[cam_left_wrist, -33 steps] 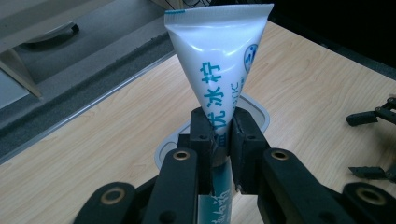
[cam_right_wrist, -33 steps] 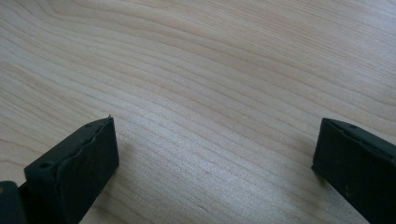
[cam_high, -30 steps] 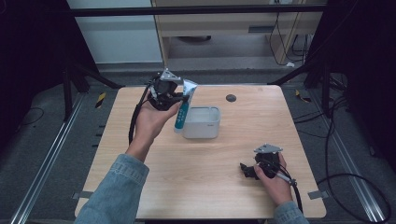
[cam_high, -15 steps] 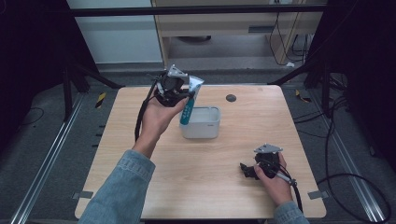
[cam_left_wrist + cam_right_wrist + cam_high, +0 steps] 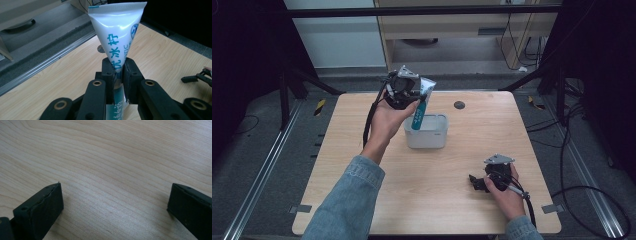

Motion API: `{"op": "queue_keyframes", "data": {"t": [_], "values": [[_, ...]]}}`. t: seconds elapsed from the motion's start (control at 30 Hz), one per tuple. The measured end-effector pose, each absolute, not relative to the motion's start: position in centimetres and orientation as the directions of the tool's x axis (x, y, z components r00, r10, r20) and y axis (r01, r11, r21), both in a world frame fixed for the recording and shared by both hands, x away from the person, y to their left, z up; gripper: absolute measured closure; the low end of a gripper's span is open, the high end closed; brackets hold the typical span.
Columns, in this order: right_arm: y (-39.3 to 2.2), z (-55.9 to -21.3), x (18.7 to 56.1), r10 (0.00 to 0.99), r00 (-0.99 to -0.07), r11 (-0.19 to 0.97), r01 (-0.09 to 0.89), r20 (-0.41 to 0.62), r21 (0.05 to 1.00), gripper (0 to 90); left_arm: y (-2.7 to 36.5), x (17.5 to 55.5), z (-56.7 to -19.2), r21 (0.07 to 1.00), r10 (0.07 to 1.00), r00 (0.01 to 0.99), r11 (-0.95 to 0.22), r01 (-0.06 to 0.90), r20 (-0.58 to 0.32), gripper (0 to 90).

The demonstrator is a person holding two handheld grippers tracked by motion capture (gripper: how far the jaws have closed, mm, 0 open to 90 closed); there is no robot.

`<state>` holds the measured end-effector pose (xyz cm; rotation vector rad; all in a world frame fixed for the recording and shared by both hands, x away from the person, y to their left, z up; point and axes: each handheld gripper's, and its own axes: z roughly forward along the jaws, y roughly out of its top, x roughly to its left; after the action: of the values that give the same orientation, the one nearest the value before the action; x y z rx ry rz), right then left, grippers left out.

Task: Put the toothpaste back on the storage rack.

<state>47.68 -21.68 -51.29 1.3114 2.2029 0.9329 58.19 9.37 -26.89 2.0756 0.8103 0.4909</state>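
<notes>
My left gripper [image 5: 419, 97] is shut on a white and teal tube [image 5: 419, 111] with blue lettering, held over the back left of a white rectangular tub [image 5: 427, 134]. The tube hangs tilted, its teal lower end dipping toward the tub's opening. In the left gripper view the tube [image 5: 117, 37] is pinched at its middle between the two black jaws of that gripper [image 5: 118, 73], its flat crimped end pointing away. My right gripper [image 5: 474, 183] rests low over the front right of the wooden table [image 5: 362, 200], open with nothing between its pads [image 5: 45, 205].
A small dark round disc [image 5: 459, 105] lies at the back of the table behind the tub. Cables trail from both grippers. Metal rails and dark floor run along both sides of the table; a cabinet stands beyond its far edge.
The left hand has carried the tube to the right, from beside the tub's left edge to over the tub. The right gripper has stayed put.
</notes>
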Motion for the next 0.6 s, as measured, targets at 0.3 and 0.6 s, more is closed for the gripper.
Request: {"op": "queue_keyframes", "data": {"t": [0.3,0.6], "values": [[-21.69,-51.29,47.69,0.881,-0.474,0.334,0.606,-0.011,0.722,0.4,8.78,58.77,-26.88,0.823,0.7,0.712,-0.435,0.364,0.055,80.2],[-21.69,-51.29,47.69,0.881,-0.474,0.335,0.605,-0.011,0.722,0.4,8.32,58.97,-26.21,0.834,0.703,0.709,-0.421,0.356,0.052,80.3]]}}
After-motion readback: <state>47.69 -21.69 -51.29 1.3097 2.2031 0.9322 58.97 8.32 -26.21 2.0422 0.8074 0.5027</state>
